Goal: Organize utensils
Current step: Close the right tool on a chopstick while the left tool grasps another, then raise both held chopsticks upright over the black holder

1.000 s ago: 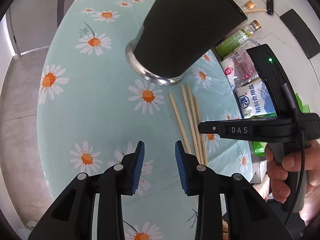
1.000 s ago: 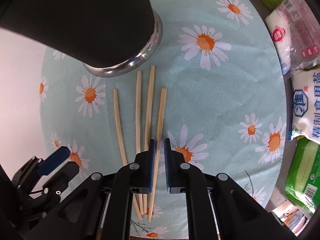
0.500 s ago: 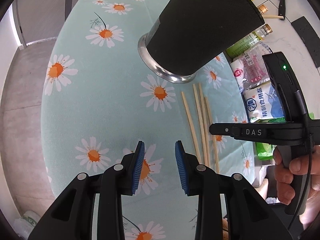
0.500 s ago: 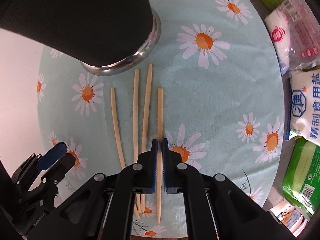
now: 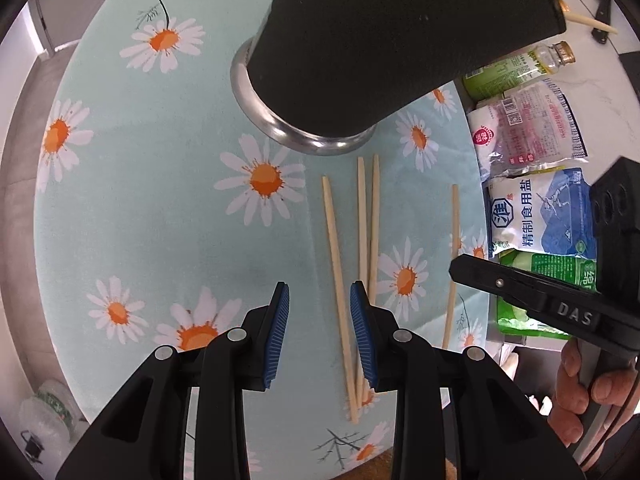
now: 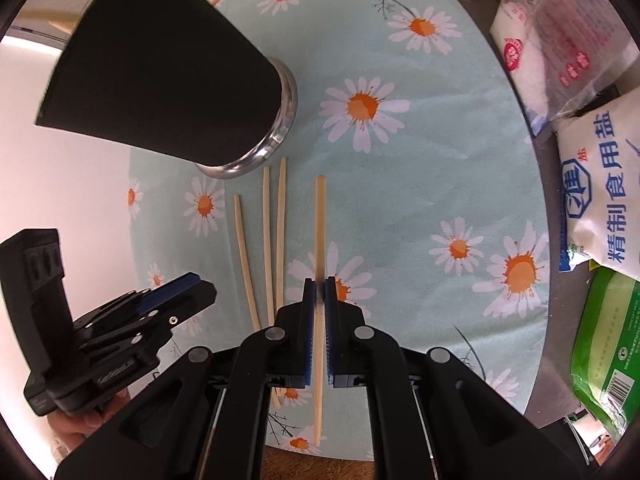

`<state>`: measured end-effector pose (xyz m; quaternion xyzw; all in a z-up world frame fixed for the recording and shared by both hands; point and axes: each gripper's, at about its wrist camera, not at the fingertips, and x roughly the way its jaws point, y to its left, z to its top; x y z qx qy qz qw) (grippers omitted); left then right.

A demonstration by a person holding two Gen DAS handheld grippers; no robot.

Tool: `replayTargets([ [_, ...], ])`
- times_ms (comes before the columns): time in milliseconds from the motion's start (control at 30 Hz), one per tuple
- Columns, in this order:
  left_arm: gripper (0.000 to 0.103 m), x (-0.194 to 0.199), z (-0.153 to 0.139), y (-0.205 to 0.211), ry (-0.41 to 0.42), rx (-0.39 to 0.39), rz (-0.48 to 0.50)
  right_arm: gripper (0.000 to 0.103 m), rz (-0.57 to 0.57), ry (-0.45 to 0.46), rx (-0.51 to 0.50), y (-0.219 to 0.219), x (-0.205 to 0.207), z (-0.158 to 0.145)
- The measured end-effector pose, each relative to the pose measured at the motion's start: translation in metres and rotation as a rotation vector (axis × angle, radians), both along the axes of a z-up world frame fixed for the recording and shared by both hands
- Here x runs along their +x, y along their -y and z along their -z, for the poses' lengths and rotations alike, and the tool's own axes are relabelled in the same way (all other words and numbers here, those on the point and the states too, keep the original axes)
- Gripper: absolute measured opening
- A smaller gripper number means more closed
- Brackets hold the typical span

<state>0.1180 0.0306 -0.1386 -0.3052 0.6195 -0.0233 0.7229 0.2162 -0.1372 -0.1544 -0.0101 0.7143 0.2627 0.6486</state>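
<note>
Right gripper (image 6: 319,292): blue-padded jaws clamped on a pale wooden chopstick (image 6: 319,220), gripping roughly mid-length. The stick's long axis runs straight along the fingers, far tip pointing toward the black cup-shaped utensil holder with a shiny metal base ring (image 6: 168,80). It's offset right of the other three pale chopsticks (image 6: 266,240), which lie roughly parallel on the daisy-print light-blue tablecloth (image 6: 400,200), tips near the holder's base. Can't tell if the held stick is clear of the cloth.

Left gripper (image 5: 319,312): jaws apart, nothing between them, hovering over the near ends of the three. Holder upright; stick ends poke above its rim in the right wrist view.
</note>
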Motion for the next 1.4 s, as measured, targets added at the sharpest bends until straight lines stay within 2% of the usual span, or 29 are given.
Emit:
replayTargets([
  [200,0.031,0.012,0.000,0.018,-0.060,0.063,0.015,0.006,0.021,-0.010,0.049,0.036,0.016,-0.014],
  [467,0.028,0.029,0.003,0.041,-0.126,0.183,0.047,0.006,-0.008,-0.015,0.120,0.050,0.008,-0.024],
  [533,0.025,0.031,0.006,0.045,-0.146,0.220,0.051,0.006,-0.009,-0.022,0.143,0.056,0.006,-0.026],
  [567,0.020,0.032,0.007,0.048,-0.153,0.227,0.054,0.006,-0.013,-0.026,0.152,0.055,0.005,-0.025],
  [633,0.018,0.033,0.010,0.048,-0.173,0.256,0.041,0.006,-0.022,-0.042,0.168,0.056,0.003,-0.024],
  [1033,0.017,0.051,0.014,0.077,-0.227,0.363,0.022,0.006,-0.080,-0.094,0.207,0.068,0.001,-0.018],
  [1200,0.006,0.053,0.013,0.084,-0.239,0.415,0.022,0.006,-0.111,-0.116,0.220,0.067,-0.002,-0.013],
  [1400,0.004,0.049,0.013,0.083,-0.228,0.415,-0.005,0.006,-0.120,-0.134,0.240,0.071,-0.003,-0.016],
])
